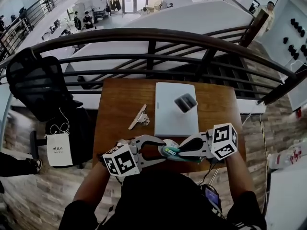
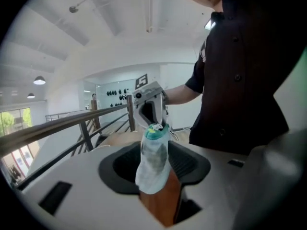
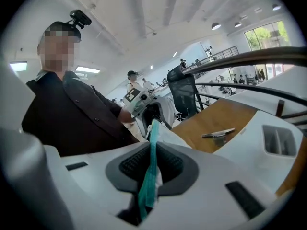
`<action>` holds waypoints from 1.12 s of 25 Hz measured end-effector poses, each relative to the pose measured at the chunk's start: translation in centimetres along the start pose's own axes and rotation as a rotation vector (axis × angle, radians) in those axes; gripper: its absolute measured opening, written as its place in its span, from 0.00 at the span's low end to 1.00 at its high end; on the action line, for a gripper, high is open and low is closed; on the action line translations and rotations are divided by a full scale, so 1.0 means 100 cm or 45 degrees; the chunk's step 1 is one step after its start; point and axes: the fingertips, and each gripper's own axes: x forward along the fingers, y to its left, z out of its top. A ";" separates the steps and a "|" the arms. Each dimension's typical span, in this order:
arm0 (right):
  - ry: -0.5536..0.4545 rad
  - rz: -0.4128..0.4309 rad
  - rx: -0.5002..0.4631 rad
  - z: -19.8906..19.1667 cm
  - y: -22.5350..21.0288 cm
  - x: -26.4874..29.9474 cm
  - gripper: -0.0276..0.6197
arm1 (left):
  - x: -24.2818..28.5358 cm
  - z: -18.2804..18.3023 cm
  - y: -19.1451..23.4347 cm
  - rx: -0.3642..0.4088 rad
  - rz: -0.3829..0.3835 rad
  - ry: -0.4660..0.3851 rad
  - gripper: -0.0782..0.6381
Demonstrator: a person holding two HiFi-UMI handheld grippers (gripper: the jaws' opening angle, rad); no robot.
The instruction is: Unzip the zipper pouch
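The zipper pouch, pale mesh with a teal zipper edge, hangs in the air between my two grippers over the near edge of the wooden table. My right gripper is shut on the teal edge, which runs out between its pads. My left gripper faces it, jaws apart, and the pouch's pale mesh end stands between them with dark pad showing on both sides. In the left gripper view the right gripper is just beyond the pouch. The zipper pull is not visible.
On the table lie a white flat case with a grey holder on it and a metal clip. A dark railing runs behind the table. A black chair and a paper bag are at the left.
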 end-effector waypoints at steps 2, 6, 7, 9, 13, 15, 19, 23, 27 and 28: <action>0.022 0.018 -0.008 0.000 0.002 0.002 0.09 | 0.004 -0.003 -0.001 0.044 -0.012 0.028 0.37; 0.058 0.038 0.000 -0.002 0.005 0.004 0.09 | 0.010 -0.001 -0.001 0.072 -0.025 0.034 0.35; 0.061 0.037 0.008 -0.004 0.005 0.004 0.09 | 0.011 0.000 -0.002 0.073 -0.026 0.032 0.32; 0.058 0.025 0.020 -0.005 0.003 0.002 0.09 | 0.013 0.000 -0.005 0.062 -0.026 0.032 0.21; 0.022 -0.036 0.014 -0.001 -0.005 0.004 0.11 | 0.008 -0.002 -0.003 -0.016 0.018 0.011 0.15; -0.028 -0.085 0.011 0.007 -0.010 0.008 0.14 | -0.001 -0.005 0.000 -0.065 0.052 -0.020 0.15; -0.159 -0.214 0.010 0.017 -0.018 -0.005 0.16 | -0.011 -0.009 0.008 -0.140 0.131 -0.066 0.14; -0.335 -0.333 0.105 0.021 -0.017 -0.026 0.17 | -0.013 -0.013 0.015 -0.192 0.196 -0.065 0.14; -0.551 -0.306 0.343 0.025 -0.010 -0.013 0.16 | -0.015 -0.016 0.020 -0.220 0.241 -0.065 0.14; -0.583 -0.280 0.407 0.024 -0.010 -0.010 0.16 | -0.014 -0.016 0.021 -0.224 0.254 -0.066 0.14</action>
